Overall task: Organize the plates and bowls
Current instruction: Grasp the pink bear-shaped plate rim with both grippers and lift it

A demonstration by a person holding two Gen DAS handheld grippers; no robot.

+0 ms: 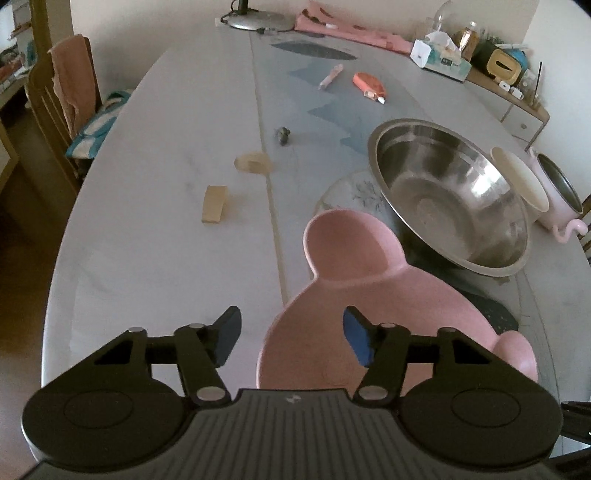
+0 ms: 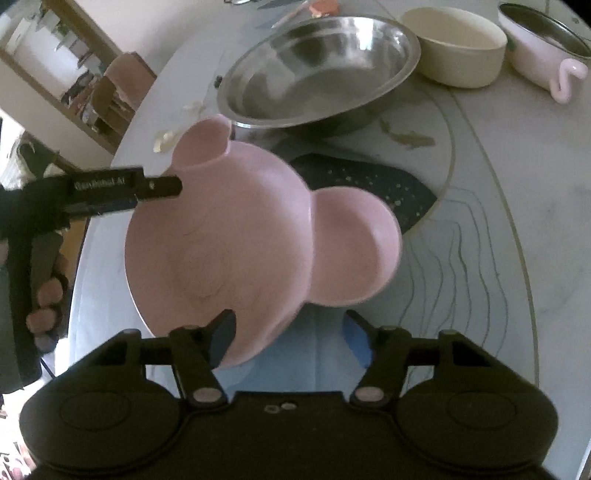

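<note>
Dim room, pale walls, wooden chair (image 1: 48, 107) at the white table's (image 1: 166, 147) left edge, cabinet (image 1: 517, 110) by its far-right corner.

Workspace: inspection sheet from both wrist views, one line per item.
Surface: pale oval table with a printed mat.
Job's things: pink ear-shaped plate nearest; steel bowl behind it; floral plate partly under the steel bowl; cream bowl and pink pot beyond.
Clutter: two wooden blocks, tissue box, orange pouch, pink cloth.
Grippers: left gripper and right gripper both open, each straddling the pink plate's rim; pads not seen pressing.
Cables: nothing seen.
Surroundings: wooden chair with a draped towel, left side; shelving behind.
</note>
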